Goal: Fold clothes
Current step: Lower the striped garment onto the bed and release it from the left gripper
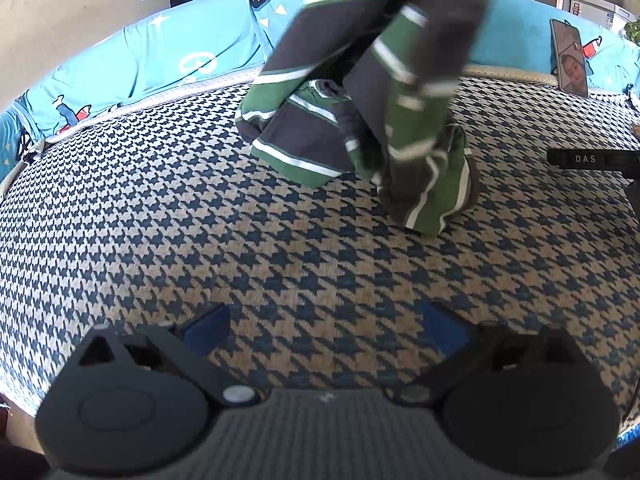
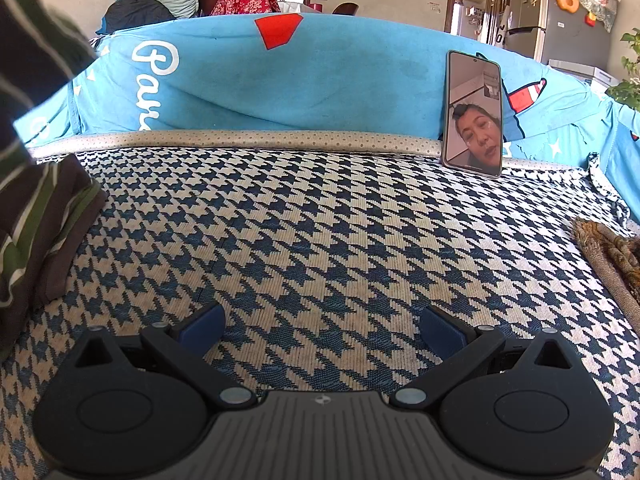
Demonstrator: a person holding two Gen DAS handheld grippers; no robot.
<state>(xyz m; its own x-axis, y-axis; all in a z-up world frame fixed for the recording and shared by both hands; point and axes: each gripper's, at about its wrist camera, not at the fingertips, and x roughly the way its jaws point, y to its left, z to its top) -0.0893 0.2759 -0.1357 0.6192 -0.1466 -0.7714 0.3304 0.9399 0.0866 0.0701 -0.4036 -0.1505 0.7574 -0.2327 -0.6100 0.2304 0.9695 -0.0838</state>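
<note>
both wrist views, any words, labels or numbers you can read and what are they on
"DAS" in pale letters on the black bar at the right edge of the left wrist view.
"Pan", white script cut off by a fold, on the blue cover draped over the sofa back.
A white round mark on that cover in the left wrist view: not readable.
Phone leaning on the cover: a video picture, no readable text.
Striped garment: none.

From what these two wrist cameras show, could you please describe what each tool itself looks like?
Both look alike. The left tool has a ribbed grey centre plate, two rounded black housings with circular insets, angled black arms on silver pivot pins, and blue finger pads. The right tool matches, with blue pads and a small emblem on its plate. No cables, hands or sleeves are visible.
</note>
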